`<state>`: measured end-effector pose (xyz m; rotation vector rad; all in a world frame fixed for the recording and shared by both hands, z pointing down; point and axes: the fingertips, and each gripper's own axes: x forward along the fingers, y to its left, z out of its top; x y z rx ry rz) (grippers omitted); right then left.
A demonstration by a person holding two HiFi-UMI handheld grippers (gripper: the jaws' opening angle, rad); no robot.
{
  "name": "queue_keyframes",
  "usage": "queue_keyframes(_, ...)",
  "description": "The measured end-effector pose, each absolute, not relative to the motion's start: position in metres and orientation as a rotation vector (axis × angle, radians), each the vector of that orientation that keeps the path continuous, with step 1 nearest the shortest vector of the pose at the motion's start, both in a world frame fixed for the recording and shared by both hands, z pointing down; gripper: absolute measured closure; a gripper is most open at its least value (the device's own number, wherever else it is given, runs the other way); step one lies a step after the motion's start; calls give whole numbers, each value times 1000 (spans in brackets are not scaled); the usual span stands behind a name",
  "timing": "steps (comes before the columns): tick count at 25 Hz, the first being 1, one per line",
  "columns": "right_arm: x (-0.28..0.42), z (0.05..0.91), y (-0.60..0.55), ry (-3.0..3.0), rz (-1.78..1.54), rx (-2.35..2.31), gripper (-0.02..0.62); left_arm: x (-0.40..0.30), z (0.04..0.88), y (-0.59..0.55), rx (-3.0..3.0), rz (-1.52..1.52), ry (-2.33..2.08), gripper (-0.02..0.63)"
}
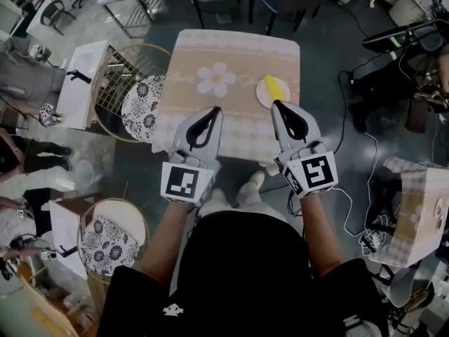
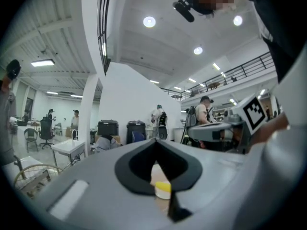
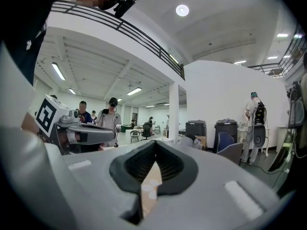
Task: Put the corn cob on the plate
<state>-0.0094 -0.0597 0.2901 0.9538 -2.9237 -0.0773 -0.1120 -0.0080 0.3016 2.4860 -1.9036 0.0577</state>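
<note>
corn cob point(image 1: 275, 87): yellow, lies on the small white plate point(image 1: 262, 98), right side of the flower-cloth desk point(image 1: 231, 55), upper middle of the frame | left gripper point(image 1: 215, 111): clenched, nothing in it, lower middle of the desk | right gripper point(image 1: 276, 104): clenched, nothing in it, tip just below the plate

One corn cob point(image 1: 276, 88); one plate point(image 1: 262, 97); one table point(image 1: 235, 128) with a flowered cloth; two grippers, the left gripper point(image 1: 215, 111) and the right gripper point(image 1: 276, 104); two patterned round cushions, one point(image 1: 144, 107) higher in the head view, one point(image 1: 105, 243) lower
</note>
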Motion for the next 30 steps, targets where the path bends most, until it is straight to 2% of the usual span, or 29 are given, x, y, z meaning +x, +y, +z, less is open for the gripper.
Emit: queue_keyframes(30, -30, 280, 46, -2845, -111, 1096, 594, -133, 280, 79, 2588, -8, -1774, 597)
